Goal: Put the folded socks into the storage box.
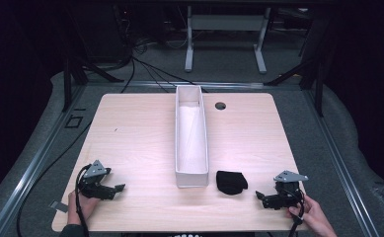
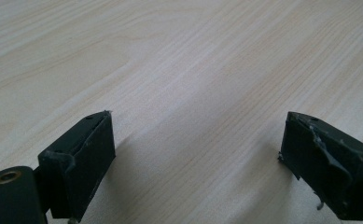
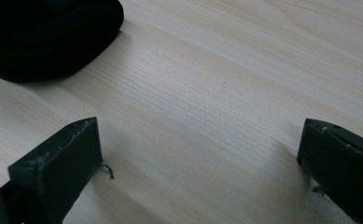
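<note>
A long narrow white box [image 1: 191, 138] stands open-topped along the middle of the wooden table [image 1: 130, 133]. A black bundle of cloth [image 1: 231, 181] lies just right of the box's near end; it shows at the upper left of the right gripper view as a dark cloth [image 3: 44, 35]. My left gripper [image 1: 116, 190] rests near the table's front left corner, open, with bare wood between its jaws [image 2: 195, 140]. My right gripper [image 1: 259, 198] rests near the front right corner, open, a short way from the cloth, its jaws [image 3: 200, 149] wide apart over bare wood.
A round cable hole [image 1: 220, 105] sits in the table's far side, right of the box. Beyond the table are a white desk frame [image 1: 224, 39] and cables on the grey floor [image 1: 145, 69]. A metal rail [image 1: 36, 158] runs along the left.
</note>
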### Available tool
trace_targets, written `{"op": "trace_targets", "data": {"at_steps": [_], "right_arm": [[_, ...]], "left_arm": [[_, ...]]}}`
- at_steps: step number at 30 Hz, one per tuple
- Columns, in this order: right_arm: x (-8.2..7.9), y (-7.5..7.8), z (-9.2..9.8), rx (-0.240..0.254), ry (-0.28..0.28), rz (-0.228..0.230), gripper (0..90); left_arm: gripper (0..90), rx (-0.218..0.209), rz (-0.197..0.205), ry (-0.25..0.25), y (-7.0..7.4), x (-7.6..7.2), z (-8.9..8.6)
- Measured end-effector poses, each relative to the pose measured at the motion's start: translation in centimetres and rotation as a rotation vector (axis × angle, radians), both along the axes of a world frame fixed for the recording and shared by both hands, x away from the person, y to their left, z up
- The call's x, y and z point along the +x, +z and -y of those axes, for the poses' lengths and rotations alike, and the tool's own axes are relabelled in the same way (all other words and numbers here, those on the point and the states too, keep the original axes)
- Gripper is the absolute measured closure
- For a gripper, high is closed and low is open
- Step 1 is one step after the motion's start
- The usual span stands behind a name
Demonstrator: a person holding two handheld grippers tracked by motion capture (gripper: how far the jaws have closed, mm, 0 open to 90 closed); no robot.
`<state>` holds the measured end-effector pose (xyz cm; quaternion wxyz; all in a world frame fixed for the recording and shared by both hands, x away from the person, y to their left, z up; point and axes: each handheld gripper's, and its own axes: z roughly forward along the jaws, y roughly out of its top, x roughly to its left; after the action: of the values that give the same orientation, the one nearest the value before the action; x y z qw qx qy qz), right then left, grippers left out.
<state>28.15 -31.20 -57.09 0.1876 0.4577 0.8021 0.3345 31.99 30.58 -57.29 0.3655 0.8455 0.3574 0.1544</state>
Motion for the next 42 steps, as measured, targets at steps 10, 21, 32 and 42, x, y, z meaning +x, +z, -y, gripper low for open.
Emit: {"op": "trace_targets", "data": {"at_steps": [10, 21, 32, 42], "right_arm": [[-0.1, 0.6, 0.0, -0.086, 0.064, 0.013, 0.0], [0.0, 2.2, -1.7, -0.247, 0.104, -0.045, 0.0], [0.3, 4.4, -3.0, -0.276, 0.162, -0.074, 0.0], [0.7, 6.2, -3.9, -0.298, 0.192, -0.088, 0.0]], "left_arm": [[9.8, 0.000, 0.000, 0.000, 0.0, 0.0, 0.0], [9.8, 0.000, 0.000, 0.000, 0.0, 0.0, 0.0], [9.7, 0.000, 0.000, -0.001, 0.0, 0.0, 0.0], [9.8, 0.000, 0.000, -0.001, 0.0, 0.0, 0.0]]}}
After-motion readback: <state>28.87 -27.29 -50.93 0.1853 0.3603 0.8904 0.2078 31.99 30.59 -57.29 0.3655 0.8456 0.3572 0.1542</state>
